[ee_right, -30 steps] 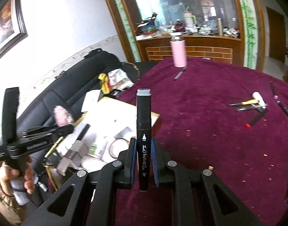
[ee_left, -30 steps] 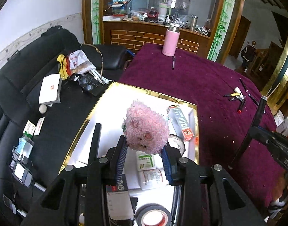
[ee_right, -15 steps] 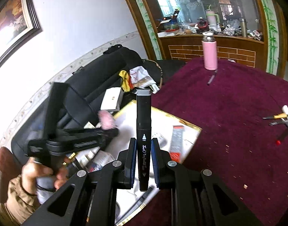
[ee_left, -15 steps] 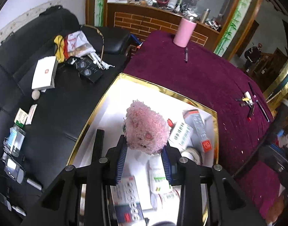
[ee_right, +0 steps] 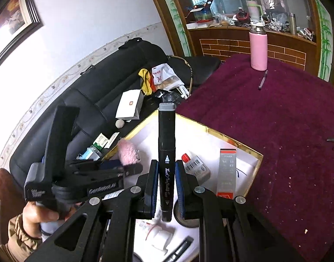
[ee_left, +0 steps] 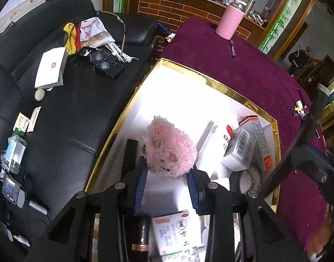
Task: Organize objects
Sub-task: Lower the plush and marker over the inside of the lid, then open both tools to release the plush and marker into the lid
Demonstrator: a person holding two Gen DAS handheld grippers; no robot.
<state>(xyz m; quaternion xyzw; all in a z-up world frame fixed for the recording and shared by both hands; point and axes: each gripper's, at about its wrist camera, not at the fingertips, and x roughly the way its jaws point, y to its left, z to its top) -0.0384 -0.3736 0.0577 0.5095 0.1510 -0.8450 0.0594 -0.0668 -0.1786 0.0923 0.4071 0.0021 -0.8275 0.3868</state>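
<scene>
Here, pink plush toy (ee_left: 170, 150) clamped in left tool (ee_left: 167, 187), over gold-rimmed box (ee_left: 210, 83).

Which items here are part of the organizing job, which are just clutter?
In play:
- pink plush toy, in left gripper
- black marker, in right gripper
- gold-rimmed box

Lying about:
- pink bottle
- white carton on black sofa

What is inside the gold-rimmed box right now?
Inside the gold-rimmed box: white medicine cartons, a grey-and-red carton, a tape roll. The pink plush toy and both grippers cover the rest.
</scene>
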